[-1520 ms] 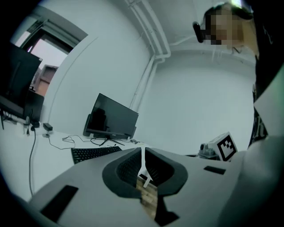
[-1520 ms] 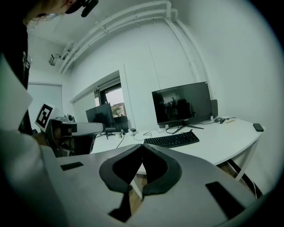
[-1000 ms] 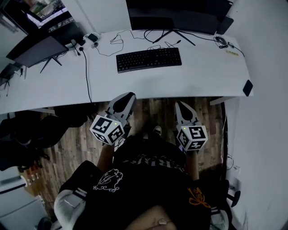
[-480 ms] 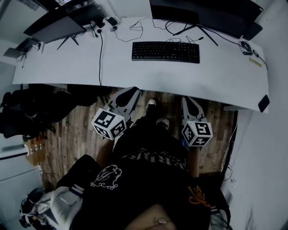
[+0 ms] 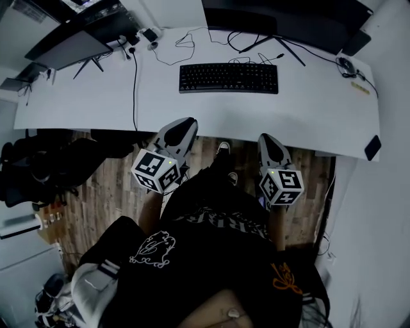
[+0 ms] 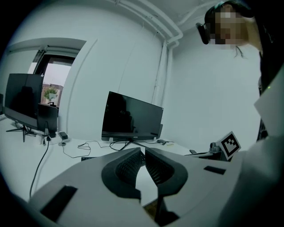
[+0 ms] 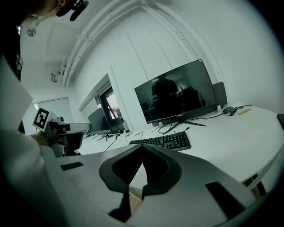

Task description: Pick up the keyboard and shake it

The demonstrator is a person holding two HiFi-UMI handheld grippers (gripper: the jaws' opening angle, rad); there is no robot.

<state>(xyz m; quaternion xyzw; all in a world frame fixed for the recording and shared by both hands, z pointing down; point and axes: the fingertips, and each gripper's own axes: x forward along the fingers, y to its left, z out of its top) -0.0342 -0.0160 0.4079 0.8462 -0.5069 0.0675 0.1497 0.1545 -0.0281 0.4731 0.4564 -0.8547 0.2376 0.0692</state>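
The black keyboard (image 5: pixel 229 78) lies flat on the white desk (image 5: pixel 96 106), in front of the big monitor. In the right gripper view the keyboard (image 7: pixel 162 141) shows just beyond the jaws. In the left gripper view only the keyboard's (image 6: pixel 87 158) left end peeks past the jaw. My left gripper (image 5: pixel 185 122) hovers at the desk's front edge, shut and empty. My right gripper (image 5: pixel 266 138) hangs just short of that edge, over the wooden floor, also shut with nothing in it. The same shut jaws show close up for the left gripper (image 6: pixel 144 151) and the right gripper (image 7: pixel 142 146).
A large dark monitor (image 5: pixel 282 19) stands behind the keyboard, with loose cables (image 5: pixel 173 48) beside it. A second monitor (image 5: pixel 67 48) sits at the far left. A small black object (image 5: pixel 370 147) lies at the desk's right edge. The person's legs and shoes are below the desk edge.
Both grippers have edged forward toward the desk's front edge, and the head view has swung. The keyboard has not moved on the desk. The jaws stayed shut.
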